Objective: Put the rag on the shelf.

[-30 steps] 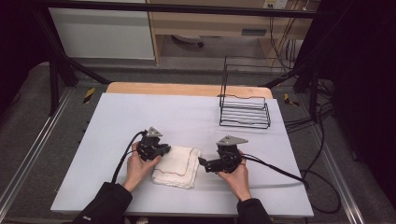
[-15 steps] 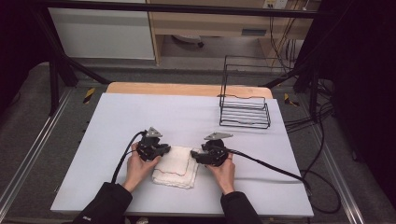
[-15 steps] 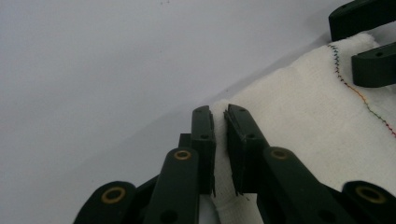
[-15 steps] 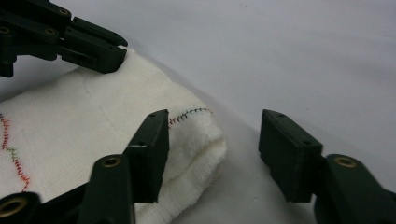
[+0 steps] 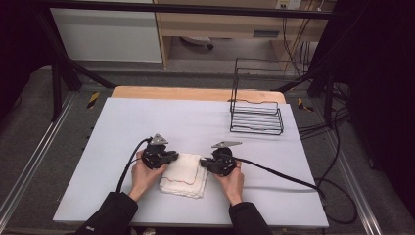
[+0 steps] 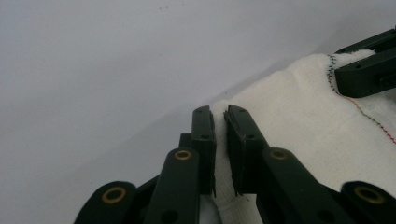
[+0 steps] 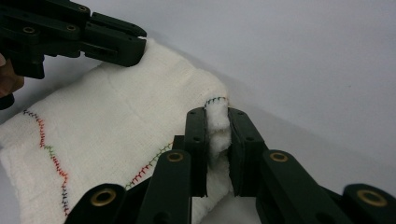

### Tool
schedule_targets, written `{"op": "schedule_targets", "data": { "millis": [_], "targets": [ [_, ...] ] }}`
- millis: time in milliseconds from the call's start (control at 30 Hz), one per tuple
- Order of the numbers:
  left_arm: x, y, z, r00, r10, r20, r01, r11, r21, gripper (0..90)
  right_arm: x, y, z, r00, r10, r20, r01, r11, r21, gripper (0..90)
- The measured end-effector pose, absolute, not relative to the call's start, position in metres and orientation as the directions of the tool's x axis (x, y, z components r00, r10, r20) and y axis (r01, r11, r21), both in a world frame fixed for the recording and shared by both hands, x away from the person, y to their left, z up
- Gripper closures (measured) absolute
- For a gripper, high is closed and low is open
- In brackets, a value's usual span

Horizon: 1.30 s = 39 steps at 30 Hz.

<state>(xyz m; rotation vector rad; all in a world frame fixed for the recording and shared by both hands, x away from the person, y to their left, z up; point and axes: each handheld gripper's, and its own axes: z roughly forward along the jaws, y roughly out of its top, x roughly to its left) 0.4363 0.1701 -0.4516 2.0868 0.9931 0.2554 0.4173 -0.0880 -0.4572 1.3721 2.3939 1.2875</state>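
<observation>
A folded white cloth (image 5: pixel 185 174) with multicoloured stitching lies near the table's front edge, between both hands. My left gripper (image 5: pixel 169 157) is shut on the cloth's far left corner (image 6: pixel 220 140). My right gripper (image 5: pixel 204 164) is shut on the far right corner, and cloth (image 7: pixel 217 128) bulges between its jaws. In the right gripper view the left gripper (image 7: pixel 116 42) pinches the opposite corner at upper left. In the left gripper view the right gripper (image 6: pixel 362 70) shows at the upper right on the cloth's edge.
A black wire rack (image 5: pixel 256 113) stands at the back right of the white table (image 5: pixel 147 117). Black cables (image 5: pixel 279 174) trail from both grippers across the table. Dark frame posts and a cabinet stand behind the table.
My right gripper moved left to the cloth's far right corner and closed on it. My left gripper stayed on its corner.
</observation>
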Motion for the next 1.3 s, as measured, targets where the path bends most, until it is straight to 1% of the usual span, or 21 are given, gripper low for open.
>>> {"op": "schedule_targets", "data": {
  "millis": [67, 267, 367, 700, 933, 1000, 1300],
  "targets": [
    [0.437, 0.171, -0.452, 0.668, 0.726, -0.16, 0.571, -0.363, 0.736, 82.0, 0.417, -0.088, -0.457, -0.588, 0.749, 0.306, 0.667, 0.235, 0.707, 81.1],
    [0.434, 0.171, -0.449, 0.657, 0.739, -0.153, 0.571, -0.354, 0.741, 83.6, 0.416, -0.089, -0.454, -0.587, 0.751, 0.304, 0.661, 0.227, 0.715, 82.5],
    [0.431, 0.174, -0.442, 0.655, 0.74, -0.152, 0.556, -0.335, 0.761, 83.8, 0.414, -0.09, -0.449, -0.591, 0.742, 0.316, 0.653, 0.21, 0.728, 82.6],
    [0.417, 0.181, -0.419, 0.658, 0.738, -0.148, 0.488, -0.268, 0.831, 83.9, 0.402, -0.094, -0.428, -0.638, 0.717, 0.28, 0.565, 0.189, 0.803, 82.6],
    [0.407, 0.182, -0.408, 0.654, 0.743, -0.139, 0.432, -0.217, 0.875, 83.8, 0.393, -0.098, -0.414, -0.671, 0.706, 0.229, 0.471, 0.167, 0.866, 82.5],
    [0.404, 0.183, -0.404, 0.655, 0.744, -0.134, 0.415, -0.206, 0.886, 83.9, 0.391, -0.098, -0.409, -0.679, 0.704, 0.207, 0.447, 0.172, 0.878, 82.6],
    [0.394, 0.185, -0.389, 0.658, 0.742, -0.128, 0.361, -0.161, 0.919, 83.9, 0.385, -0.098, -0.391, -0.69, 0.702, 0.173, 0.385, 0.154, 0.91, 82.6]
  ]
}}
